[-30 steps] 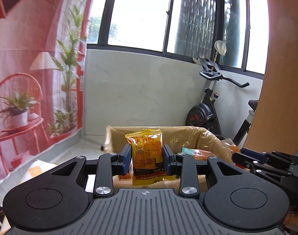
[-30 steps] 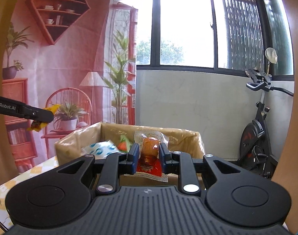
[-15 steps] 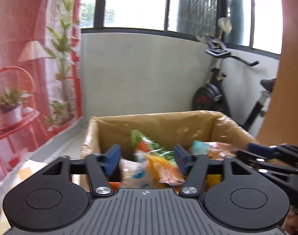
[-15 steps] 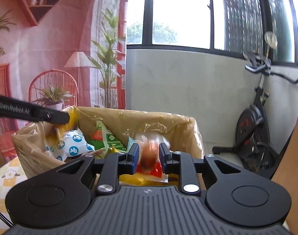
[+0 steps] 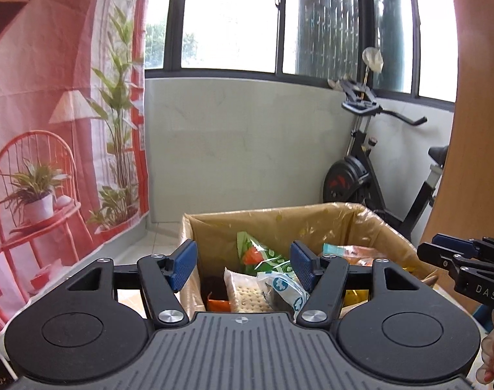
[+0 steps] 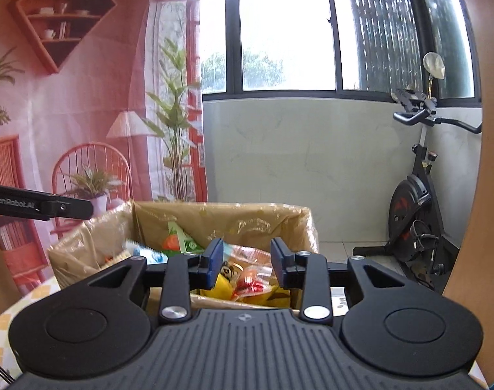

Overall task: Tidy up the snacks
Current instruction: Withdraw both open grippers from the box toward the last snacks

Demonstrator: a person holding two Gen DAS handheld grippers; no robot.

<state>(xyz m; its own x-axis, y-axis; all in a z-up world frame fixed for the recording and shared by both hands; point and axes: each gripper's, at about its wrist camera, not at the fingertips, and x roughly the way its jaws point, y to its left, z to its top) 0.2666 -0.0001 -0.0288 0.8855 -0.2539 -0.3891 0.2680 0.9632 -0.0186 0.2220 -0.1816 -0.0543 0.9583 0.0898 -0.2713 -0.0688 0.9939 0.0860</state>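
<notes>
A cardboard box (image 5: 279, 224) lined with clear plastic holds several snack packets. My left gripper (image 5: 243, 261) is open and empty just above the box's near left side; below it lie a cracker packet (image 5: 247, 292), a green packet (image 5: 256, 253) and a blue-and-white packet (image 5: 287, 289). My right gripper (image 6: 247, 261) is open and empty above the same box (image 6: 247, 217), over a clear packet with a red-wrapped snack (image 6: 250, 284) on yellow packets. The right gripper's tip shows in the left wrist view (image 5: 461, 256); the left gripper's side shows in the right wrist view (image 6: 39, 206).
An exercise bike (image 5: 370, 169) stands behind the box against the pale wall (image 5: 240, 143), also in the right wrist view (image 6: 419, 211). A printed red backdrop (image 5: 52, 123) hangs at left. A wooden panel (image 5: 474, 130) rises at right. A checked tablecloth (image 6: 16, 308) lies under the box.
Both grippers have opened. The left let go of the yellow packet and the right let go of the red-wrapped snack packet; both now lie in the box.
</notes>
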